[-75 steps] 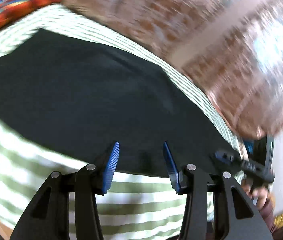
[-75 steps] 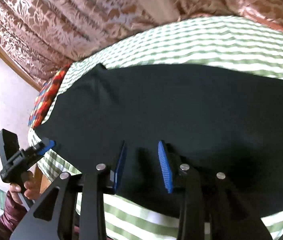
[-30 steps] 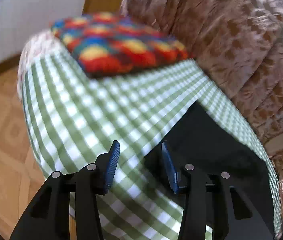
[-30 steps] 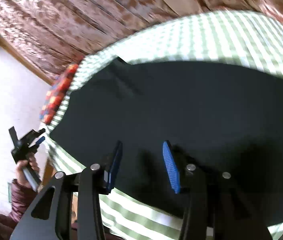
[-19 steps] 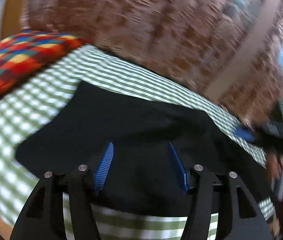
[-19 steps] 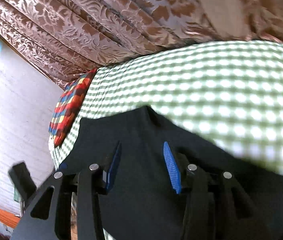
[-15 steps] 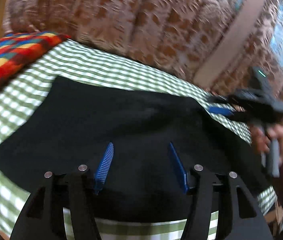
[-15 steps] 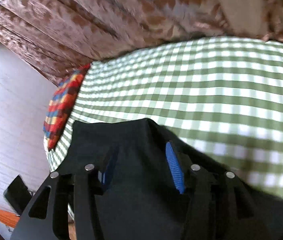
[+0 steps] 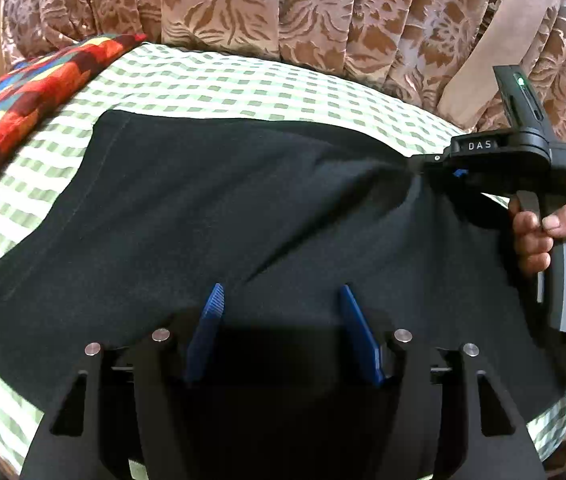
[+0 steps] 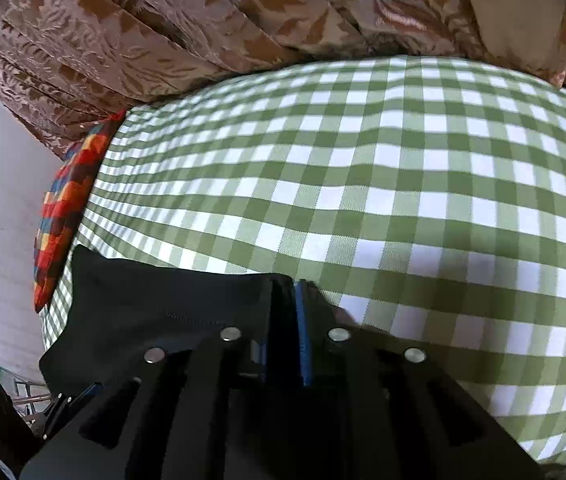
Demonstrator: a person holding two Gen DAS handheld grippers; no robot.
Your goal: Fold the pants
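- The black pants lie spread across a surface covered by a green-and-white checked cloth; I can't tell whether a bed or a table is under it.
- The left tongs hang over the near part of the pants, blue pads apart and widening, with nothing pinched between them.
- The right tongs, gripped by the person's right hand, sit at the far right corner of the pants; the blue pads are closing on a bunched fold of the black fabric there.
- A red patchwork cushion rests at the left end of the cloth, just beyond the pants.
- Brown floral curtains hang behind.
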